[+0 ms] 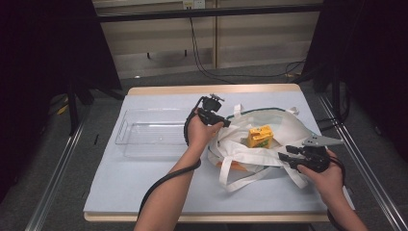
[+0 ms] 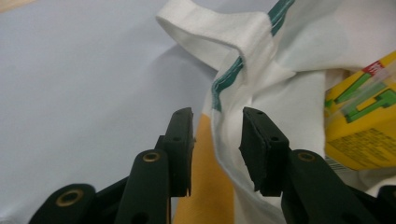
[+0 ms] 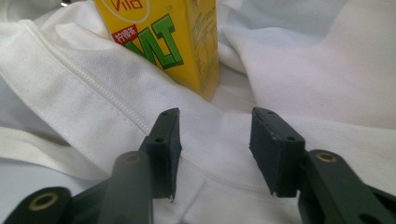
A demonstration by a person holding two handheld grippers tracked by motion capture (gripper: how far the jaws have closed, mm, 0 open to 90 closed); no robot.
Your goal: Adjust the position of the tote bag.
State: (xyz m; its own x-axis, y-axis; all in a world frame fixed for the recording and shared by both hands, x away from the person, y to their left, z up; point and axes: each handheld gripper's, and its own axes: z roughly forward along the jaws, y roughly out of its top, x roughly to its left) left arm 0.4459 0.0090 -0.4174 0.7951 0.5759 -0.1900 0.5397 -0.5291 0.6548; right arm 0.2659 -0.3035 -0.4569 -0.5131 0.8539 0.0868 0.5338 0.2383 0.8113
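Left gripper (image 2: 217,140), seen in its own view, stands released with its jaws apart on either side of a fold of the white tote bag (image 2: 280,98), at the green-trimmed edge near one of the bag's handle loops; whether the cloth touches either pad cannot be told. From the high view this left gripper (image 1: 222,121) sits at the bag's left rim, held in the person's left hand (image 1: 201,132). The right gripper (image 3: 215,149) is likewise released, its jaws spread over a seamed hem of the white cloth, with nothing pinched between them; in the high view the right gripper (image 1: 285,158) lies at the bag's near right edge, held in the right hand (image 1: 325,179). The tote bag (image 1: 284,127) lies slumped and open on the right half of the worktop (image 1: 120,187), its straps trailing toward the person. Inside its mouth stands a yellow drink carton (image 1: 260,136) with green lettering, between the two grippers; the right gripper view shows the carton (image 3: 163,37) just beyond the hem, and the left gripper view shows it (image 2: 362,126) at the right. An orange patch (image 2: 205,186) shows under the cloth. Left of the bag, just beside the left hand, rests a clear plastic bin (image 1: 144,130). A pale blue sheet covers the worktop.
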